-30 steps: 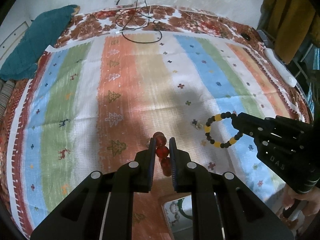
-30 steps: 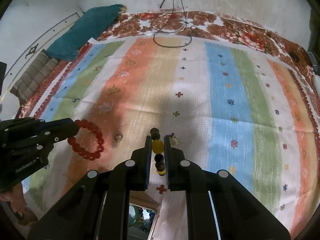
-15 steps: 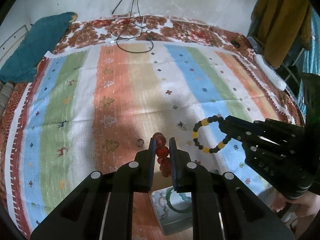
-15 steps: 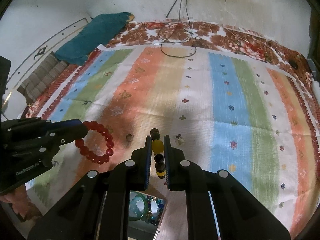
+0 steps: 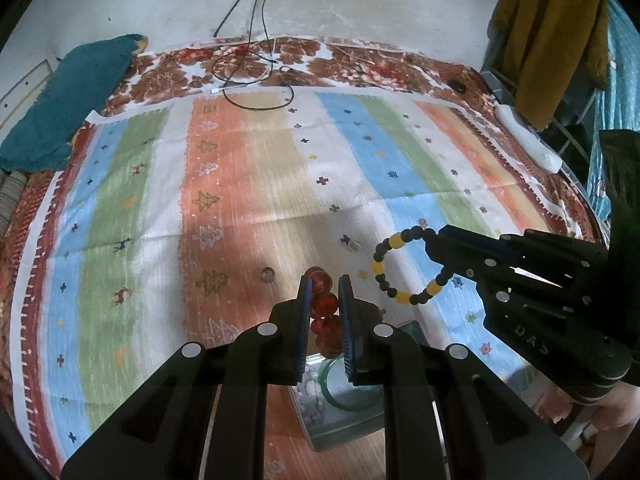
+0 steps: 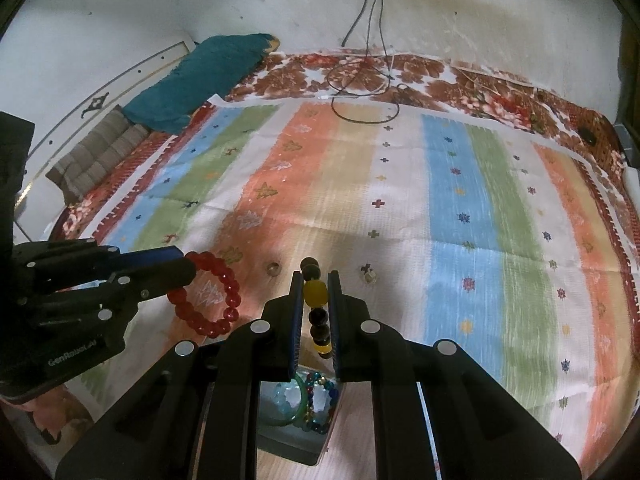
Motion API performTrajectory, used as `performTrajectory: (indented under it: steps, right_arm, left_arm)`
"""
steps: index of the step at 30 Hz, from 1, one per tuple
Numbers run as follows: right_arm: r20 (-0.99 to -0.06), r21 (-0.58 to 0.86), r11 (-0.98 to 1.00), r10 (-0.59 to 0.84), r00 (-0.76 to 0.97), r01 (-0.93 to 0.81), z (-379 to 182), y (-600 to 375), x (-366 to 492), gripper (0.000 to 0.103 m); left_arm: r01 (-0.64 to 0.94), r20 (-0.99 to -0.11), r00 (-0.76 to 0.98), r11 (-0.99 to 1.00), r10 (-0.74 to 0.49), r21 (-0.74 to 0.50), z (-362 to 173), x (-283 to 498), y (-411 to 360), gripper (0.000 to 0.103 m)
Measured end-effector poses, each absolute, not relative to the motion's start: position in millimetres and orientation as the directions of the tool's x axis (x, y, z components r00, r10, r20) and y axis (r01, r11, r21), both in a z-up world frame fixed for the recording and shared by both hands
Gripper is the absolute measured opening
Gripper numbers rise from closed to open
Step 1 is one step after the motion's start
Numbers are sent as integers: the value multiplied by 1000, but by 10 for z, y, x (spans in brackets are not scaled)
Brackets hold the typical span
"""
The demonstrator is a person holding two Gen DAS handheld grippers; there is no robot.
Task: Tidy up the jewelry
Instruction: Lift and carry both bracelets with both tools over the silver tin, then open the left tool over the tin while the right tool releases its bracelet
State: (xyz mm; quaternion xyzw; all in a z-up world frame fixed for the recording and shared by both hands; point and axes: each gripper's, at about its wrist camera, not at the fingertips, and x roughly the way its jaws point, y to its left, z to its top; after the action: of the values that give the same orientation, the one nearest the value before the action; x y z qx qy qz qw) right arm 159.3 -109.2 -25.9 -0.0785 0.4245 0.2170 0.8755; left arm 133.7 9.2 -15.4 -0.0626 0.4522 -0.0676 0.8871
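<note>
Left gripper [image 5: 325, 295], marked "GenRobot.AI", clamps red bracelet [image 5: 325, 303]; right gripper [image 6: 314, 293], marked "DAS", clamps black-yellow bracelet [image 6: 317, 307]; box [image 6: 294, 446] beneath both.

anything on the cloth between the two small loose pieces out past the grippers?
Bare striped cloth only, besides a printed cross, between the round bead and the pale piece. Both wrist views show it.

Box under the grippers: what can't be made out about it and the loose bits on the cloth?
- Box: both views, gripper fingers cover most of it, so its full contents and any compartments are hidden.
- Green bangle: left view, partly behind the left gripper.
- Two small pieces: too small to identify.
</note>
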Motion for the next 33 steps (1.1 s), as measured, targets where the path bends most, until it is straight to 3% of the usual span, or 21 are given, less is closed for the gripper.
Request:
performTrajectory:
  steps: [33]
  right_arm:
    - [-765, 57, 861, 362, 532, -505, -240, -1196, 958, 13]
  left_arm:
    - [102, -769, 609, 980, -196, -169, -107, 831, -20, 13]
